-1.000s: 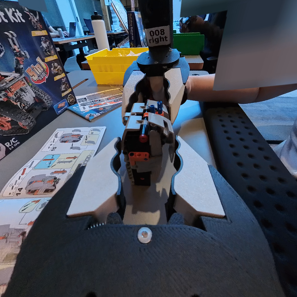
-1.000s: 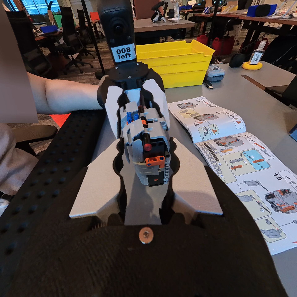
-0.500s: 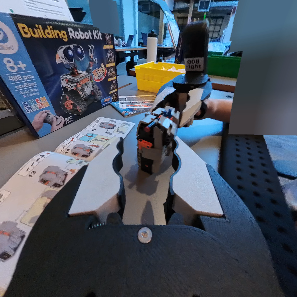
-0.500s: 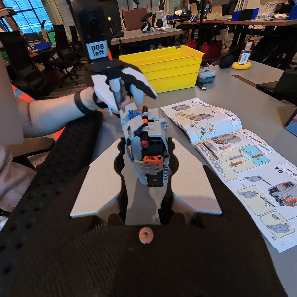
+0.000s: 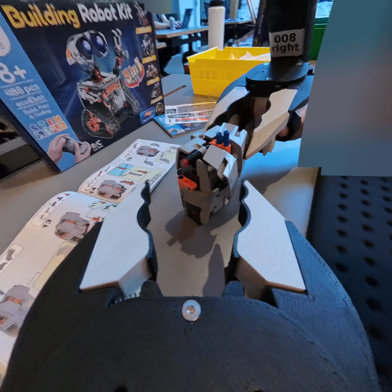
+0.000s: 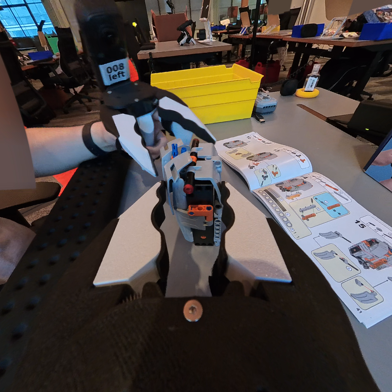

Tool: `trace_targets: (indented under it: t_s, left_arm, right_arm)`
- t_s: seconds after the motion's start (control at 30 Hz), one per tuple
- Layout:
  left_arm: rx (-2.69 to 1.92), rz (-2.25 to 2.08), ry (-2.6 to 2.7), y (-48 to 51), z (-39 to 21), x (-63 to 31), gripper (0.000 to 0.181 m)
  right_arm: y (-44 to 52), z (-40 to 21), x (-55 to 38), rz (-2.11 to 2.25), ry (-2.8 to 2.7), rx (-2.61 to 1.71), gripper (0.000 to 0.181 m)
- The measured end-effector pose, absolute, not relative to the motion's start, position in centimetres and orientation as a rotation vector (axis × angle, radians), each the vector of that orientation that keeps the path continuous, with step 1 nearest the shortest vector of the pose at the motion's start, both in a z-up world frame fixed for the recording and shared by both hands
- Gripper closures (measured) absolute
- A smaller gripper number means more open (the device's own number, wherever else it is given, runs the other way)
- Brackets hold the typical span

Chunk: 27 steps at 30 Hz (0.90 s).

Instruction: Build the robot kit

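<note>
A grey, black and orange brick model (image 6: 197,212) stands on end on the grey table (image 6: 297,131). My right gripper (image 6: 192,184) is shut on its lower sides. In the left wrist view the right gripper (image 5: 233,140) shows at the model's (image 5: 212,169) far side. My left gripper (image 5: 195,184) is open, its fingers (image 5: 125,233) wide of the model and not touching it. In the right wrist view the left gripper (image 6: 182,157) hangs tilted just above and behind the model's top, where blue pins stick up.
An open instruction booklet (image 6: 297,201) lies beside the model. A tall kit box (image 5: 74,74) stands at the far side of the booklet (image 5: 127,169). A yellow bin (image 6: 212,95) sits behind, with a small grey unit (image 6: 265,104) next to it. A black studded mat (image 6: 63,212) runs along the table's edge.
My left gripper let go of the model, opened and drew back and up from it, tilting away. My right gripper kept its hold and the model stayed upright.
</note>
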State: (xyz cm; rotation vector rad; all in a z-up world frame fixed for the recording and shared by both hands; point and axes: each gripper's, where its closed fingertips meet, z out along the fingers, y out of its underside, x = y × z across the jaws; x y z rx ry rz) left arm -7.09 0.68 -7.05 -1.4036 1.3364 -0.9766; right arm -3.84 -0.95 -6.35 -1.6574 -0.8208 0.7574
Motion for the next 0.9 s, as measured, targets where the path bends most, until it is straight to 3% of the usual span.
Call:
trace_targets:
  t_s: [0.07,0.37,0.6,0.9]
  left_arm:
    - [-1.359,-1.061,1.397,0.5,-7.2,-6.6,0.091]
    - [-1.209,-1.364,1.543,0.2,-6.5,-5.4,0.095]
    - [-1.194,-1.424,1.556,-0.5,-7.1,-4.8,0.112]
    - [-1.226,-1.504,1.458,-0.3,-6.8,-5.0,0.115]
  right_arm:
    - [-0.9,-6.4,-3.8,0.762,-0.817,-1.655,0.131]
    - [-0.9,-6.4,-3.9,0.77,-0.818,-1.655,0.131]
    - [-0.8,-6.4,-4.0,0.781,-0.824,-1.658,0.13]
    - [-0.9,-6.5,-4.4,0.774,-0.83,-1.682,0.128]
